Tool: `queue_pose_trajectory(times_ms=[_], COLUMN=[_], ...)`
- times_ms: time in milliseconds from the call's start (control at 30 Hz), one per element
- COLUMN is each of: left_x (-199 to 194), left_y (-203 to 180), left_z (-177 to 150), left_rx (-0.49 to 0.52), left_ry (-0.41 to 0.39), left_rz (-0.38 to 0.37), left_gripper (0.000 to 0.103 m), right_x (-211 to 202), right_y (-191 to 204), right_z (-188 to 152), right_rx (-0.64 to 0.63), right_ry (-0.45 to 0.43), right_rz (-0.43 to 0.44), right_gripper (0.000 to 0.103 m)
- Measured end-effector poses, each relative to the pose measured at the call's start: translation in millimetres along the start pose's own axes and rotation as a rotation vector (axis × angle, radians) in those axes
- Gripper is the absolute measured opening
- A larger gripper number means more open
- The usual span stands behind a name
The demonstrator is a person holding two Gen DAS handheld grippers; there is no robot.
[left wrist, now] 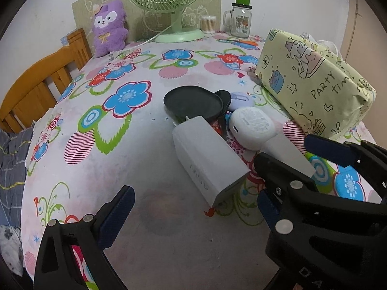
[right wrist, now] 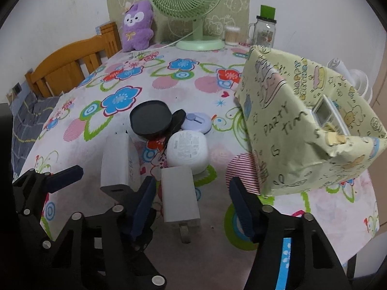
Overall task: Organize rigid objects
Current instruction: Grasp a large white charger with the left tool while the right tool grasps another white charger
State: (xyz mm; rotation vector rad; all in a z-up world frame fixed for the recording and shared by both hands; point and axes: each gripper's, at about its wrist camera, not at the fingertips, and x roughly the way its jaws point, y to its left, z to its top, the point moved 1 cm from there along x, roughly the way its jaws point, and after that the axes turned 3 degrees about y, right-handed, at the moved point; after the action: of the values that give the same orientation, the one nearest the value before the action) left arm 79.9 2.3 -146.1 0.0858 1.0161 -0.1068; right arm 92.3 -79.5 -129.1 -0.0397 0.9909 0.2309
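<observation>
Low centre of the right wrist view: small white charger (right wrist: 180, 197) lies between the wide-open, empty right claw (right wrist: 192, 207). Looks light, stiff, slick; grip flat sides. Left claw (left wrist: 193, 207) open, empty.

Both grippers hang low over the near edge of the table, side by side, pointing toward its far edge. The left gripper (left wrist: 193, 207) has its jaws spread wide, its blue-padded fingers (left wrist: 118, 213) well apart and holding nothing. The right gripper (right wrist: 193, 204) is likewise spread, one blue pad (right wrist: 142, 205) on each side of a gap, gripping nothing. The two black frames sit close together, the right one's fingers (left wrist: 321, 146) just beside the left one's.
</observation>
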Motion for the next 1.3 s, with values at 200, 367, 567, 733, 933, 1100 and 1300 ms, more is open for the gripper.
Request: queue_pose_trajectory(times_ms=[200, 367, 567, 733, 933, 1100, 1300], left_x=[6, 8, 12, 13, 10, 8, 5], left_y=[-2, -5, -4, -6, -7, -6, -7], left_z=[2, 6, 14, 17, 19, 18, 13], left_rx=[0.006, 0.019, 0.021, 0.029, 0.033, 0.029, 0.029], left_ry=[0.008, -0.007, -0.027, -0.044, -0.057, -0.063, -0.057], left_rz=[-0.008, 0.004, 0.02, 0.0, -0.052, -0.047, -0.048], left_gripper=[0.102, 0.102, 0.101, 0.093, 0.065, 0.054, 0.054], right_x=[13, 14, 14, 16, 18, 15, 11], right_y=[-3, 0, -7, -11, -10, -8, -6], right_z=[1, 3, 6, 10, 14, 14, 10], right_rx=[0.034, 0.027, 0.044, 0.055, 0.06, 0.056, 0.048], right_ry=[0.041, 0.038, 0.024, 0.019, 0.013, 0.002, 0.002], right_rz=[0.04, 0.057, 0.017, -0.005, 0.005, -0.001, -0.007], right_gripper=[0.046, 0.03, 0.029, 0.029, 0.029, 0.029, 0.029])
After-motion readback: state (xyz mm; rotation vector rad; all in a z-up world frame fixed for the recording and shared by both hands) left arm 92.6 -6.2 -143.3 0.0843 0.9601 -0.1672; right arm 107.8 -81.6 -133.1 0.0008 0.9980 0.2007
